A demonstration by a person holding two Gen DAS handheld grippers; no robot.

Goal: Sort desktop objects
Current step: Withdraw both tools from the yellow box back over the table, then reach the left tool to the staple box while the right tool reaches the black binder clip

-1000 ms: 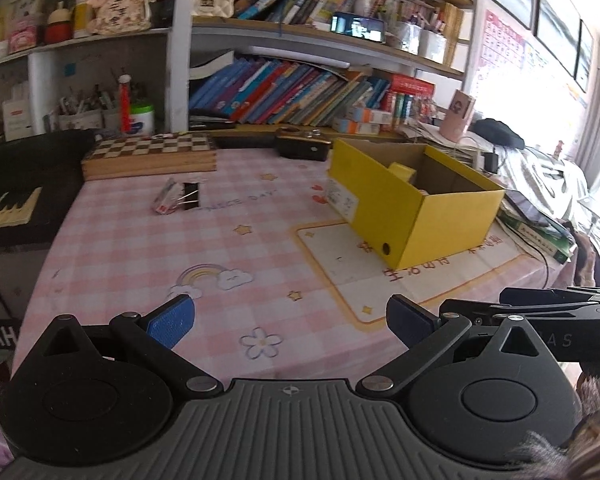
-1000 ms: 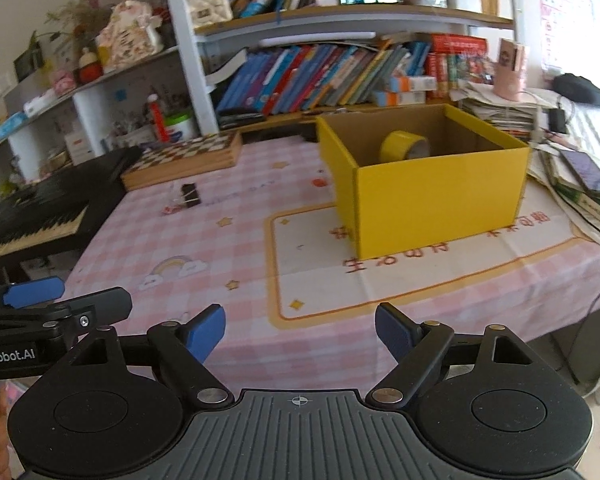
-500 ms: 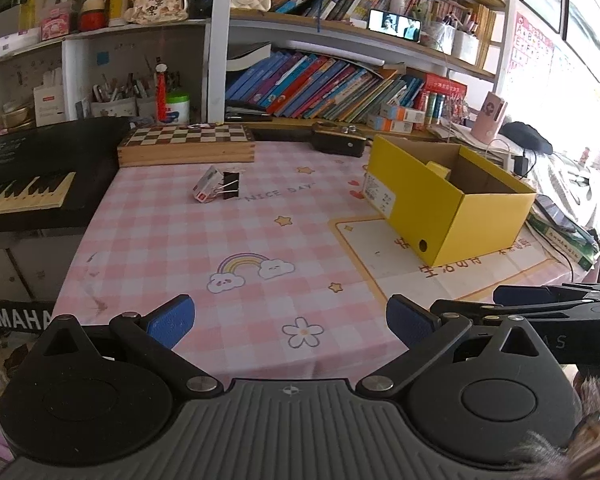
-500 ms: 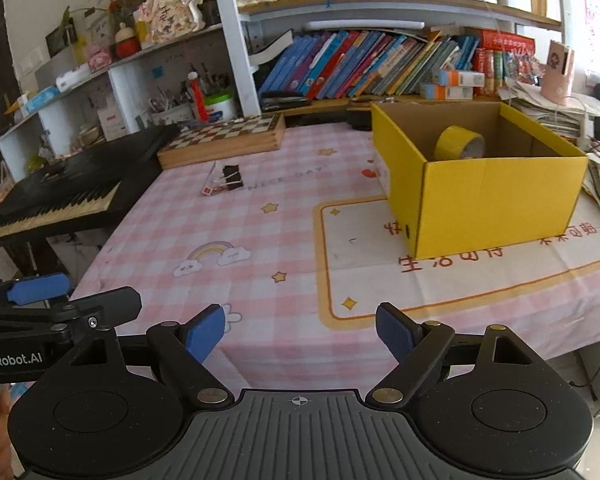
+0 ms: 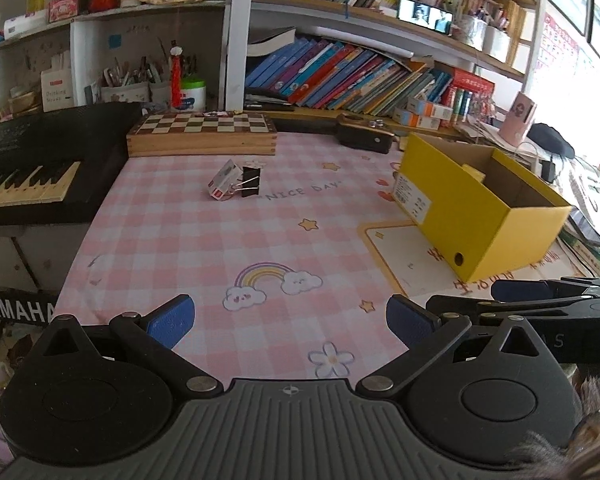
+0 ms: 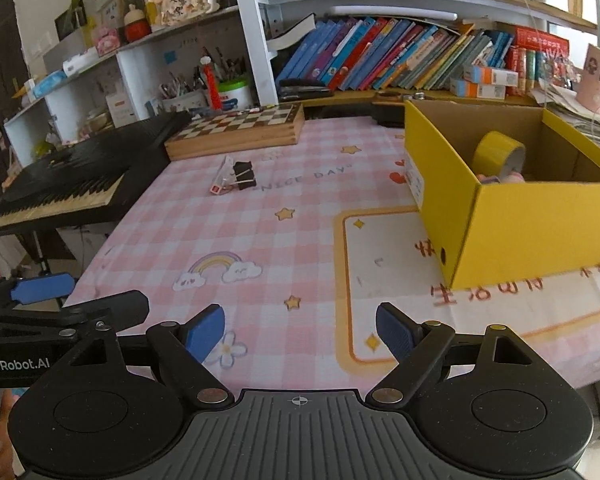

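Change: pulled back and lifted since a second ago, so more of the near tablecloth [image 5: 204,240] now in both views; box and clip farther off than before.
Left gripper [image 5: 290,320]: spread wide, nothing between the blue pads [image 5: 170,320], held over the near edge of the cloth.
Right gripper [image 6: 300,330]: spread wide as well, nothing held, over the near edge, just right of the left one.
Binder clip [image 5: 250,182]: black, lying far on the cloth beside a small white packet [image 5: 223,180], touching or nearly touching it; well apart from both sets of jaws, far and slightly left of them.
Yellow box [image 6: 532,220]: on the right, open at the top, far right of the jaws.
Tape roll [image 6: 498,154]: yellow, inside the box, leaning at its far side.
Chessboard [image 5: 204,134]: at the far edge, behind the clip.
Keyboard [image 5: 28,172]: off the left side of the table.
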